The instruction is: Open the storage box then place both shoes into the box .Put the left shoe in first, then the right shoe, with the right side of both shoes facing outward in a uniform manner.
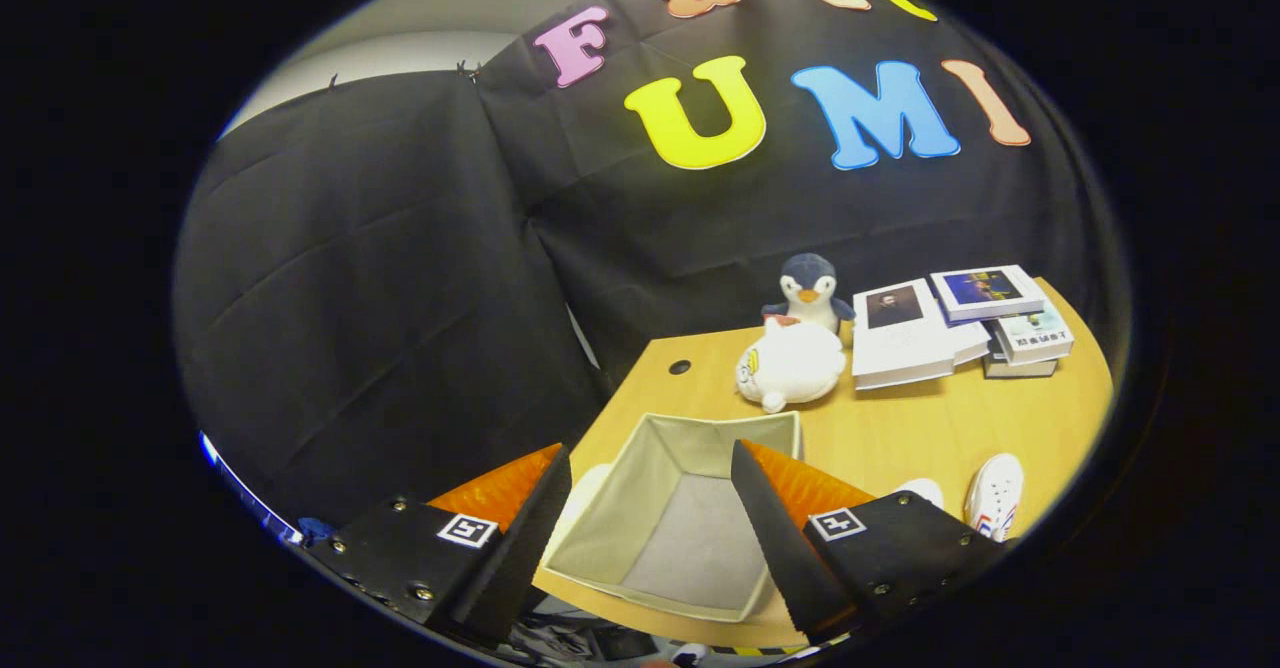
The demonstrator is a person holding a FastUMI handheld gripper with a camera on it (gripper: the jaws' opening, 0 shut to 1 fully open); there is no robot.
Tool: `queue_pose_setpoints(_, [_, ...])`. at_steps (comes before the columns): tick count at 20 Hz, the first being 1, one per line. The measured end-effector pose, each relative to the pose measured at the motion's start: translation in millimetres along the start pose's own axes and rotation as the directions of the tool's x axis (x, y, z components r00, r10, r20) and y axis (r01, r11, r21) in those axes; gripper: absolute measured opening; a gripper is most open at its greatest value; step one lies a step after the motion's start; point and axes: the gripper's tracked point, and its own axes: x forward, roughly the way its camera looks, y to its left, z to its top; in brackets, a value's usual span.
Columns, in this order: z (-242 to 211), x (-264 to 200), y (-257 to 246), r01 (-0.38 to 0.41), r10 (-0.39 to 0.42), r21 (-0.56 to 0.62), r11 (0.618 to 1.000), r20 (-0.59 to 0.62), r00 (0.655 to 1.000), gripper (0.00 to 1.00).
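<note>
Tongs [650,538] spread wide, gripping nothing, hovering over the open storage box [672,518] on the tabletop [900,428]; shoes [995,496] off to the right.

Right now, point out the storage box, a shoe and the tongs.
storage box [640,468]: gripper view, inner left wall.
shoe [996,493]: gripper view, white upper, beside the right finger.
tongs [650,548]: gripper view, midway between the open fingertips.

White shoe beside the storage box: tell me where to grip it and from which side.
Judging by its pose, grip the white shoe across its narrow width near the collar, coming from above. It lies sole-down on the table with its long axis pointing away. The gripper is open over the storage box.
</note>
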Motion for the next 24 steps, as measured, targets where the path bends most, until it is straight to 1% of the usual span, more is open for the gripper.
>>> queue_pose_setpoints(5, [-4.8,-17.7,-57.6,0.087,-0.088,-0.027,0.996,-0.007,0.996,0.97])
queue_pose_setpoints(13, [-30.3,-33.6,-141.3,0.213,-0.217,-0.063,0.975,-0.061,0.974,0.98])
queue_pose_setpoints(19, [-67.8,-29.6,-189.3,0.267,-0.274,-0.066,0.961,-0.145,0.951,0.98])
queue_pose_setpoints(24, [-107.9,-24.3,-221.9,0.301,-0.304,-0.049,0.952,-0.245,0.921,0.98])
